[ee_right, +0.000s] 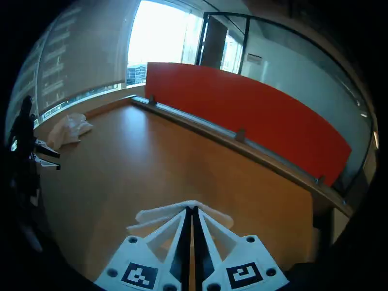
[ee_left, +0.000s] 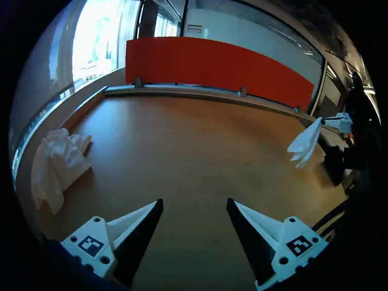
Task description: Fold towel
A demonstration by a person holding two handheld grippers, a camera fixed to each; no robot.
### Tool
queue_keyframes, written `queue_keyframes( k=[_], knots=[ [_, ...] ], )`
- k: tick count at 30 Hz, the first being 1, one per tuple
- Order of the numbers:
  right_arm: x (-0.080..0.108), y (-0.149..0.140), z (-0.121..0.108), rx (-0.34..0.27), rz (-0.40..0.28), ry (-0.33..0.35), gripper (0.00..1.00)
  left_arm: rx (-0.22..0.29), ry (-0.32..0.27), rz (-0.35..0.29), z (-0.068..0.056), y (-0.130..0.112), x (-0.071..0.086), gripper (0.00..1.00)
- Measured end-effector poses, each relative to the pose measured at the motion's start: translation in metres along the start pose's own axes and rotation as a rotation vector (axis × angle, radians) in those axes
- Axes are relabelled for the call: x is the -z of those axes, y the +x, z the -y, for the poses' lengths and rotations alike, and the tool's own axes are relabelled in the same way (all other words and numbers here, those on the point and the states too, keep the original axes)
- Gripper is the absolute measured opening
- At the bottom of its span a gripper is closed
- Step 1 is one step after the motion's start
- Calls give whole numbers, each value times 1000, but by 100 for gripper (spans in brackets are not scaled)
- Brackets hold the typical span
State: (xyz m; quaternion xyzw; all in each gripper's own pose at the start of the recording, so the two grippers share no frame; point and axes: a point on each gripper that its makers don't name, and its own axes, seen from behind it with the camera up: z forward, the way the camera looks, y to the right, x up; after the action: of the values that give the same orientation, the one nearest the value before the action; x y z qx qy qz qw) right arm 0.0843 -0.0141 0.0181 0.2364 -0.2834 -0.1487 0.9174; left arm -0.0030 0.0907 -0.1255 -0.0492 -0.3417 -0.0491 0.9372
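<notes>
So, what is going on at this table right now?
A person works over a wooden table with a gripper in each hand. The right gripper is shut on a white towel and appears to hold it just above the table. The left gripper is open and holds nothing. A crumpled pile of white cloth lies at the table's edge near the window. No finished fold is visible yet.

Holds left gripper (ee_left: 194, 206) at 6 o'clock, fingers spread wide apart. Clamps right gripper (ee_right: 192, 211) shut at 6 o'clock on towel (ee_right: 155, 212); in left gripper view, raised at 3 o'clock.
</notes>
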Motion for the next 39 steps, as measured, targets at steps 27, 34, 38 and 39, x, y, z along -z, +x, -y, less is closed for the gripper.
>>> queue_keyframes(
  k=[27, 34, 38, 39],
  knots=[
    [30, -61, -120, -77, 64, -61, 2, -23, 25, 17, -28, 3, -6, 97],
    [33, -74, -133, -79, 81, -59, 3, -29, 28, 19, -35, 4, -7, 97],
    [37, -84, -139, -83, 93, -63, 2, -32, 28, 21, -40, 4, -8, 97],
    [39, -88, -141, -85, 98, -64, 2, -33, 27, 21, -42, 4, -8, 97]
  ],
)
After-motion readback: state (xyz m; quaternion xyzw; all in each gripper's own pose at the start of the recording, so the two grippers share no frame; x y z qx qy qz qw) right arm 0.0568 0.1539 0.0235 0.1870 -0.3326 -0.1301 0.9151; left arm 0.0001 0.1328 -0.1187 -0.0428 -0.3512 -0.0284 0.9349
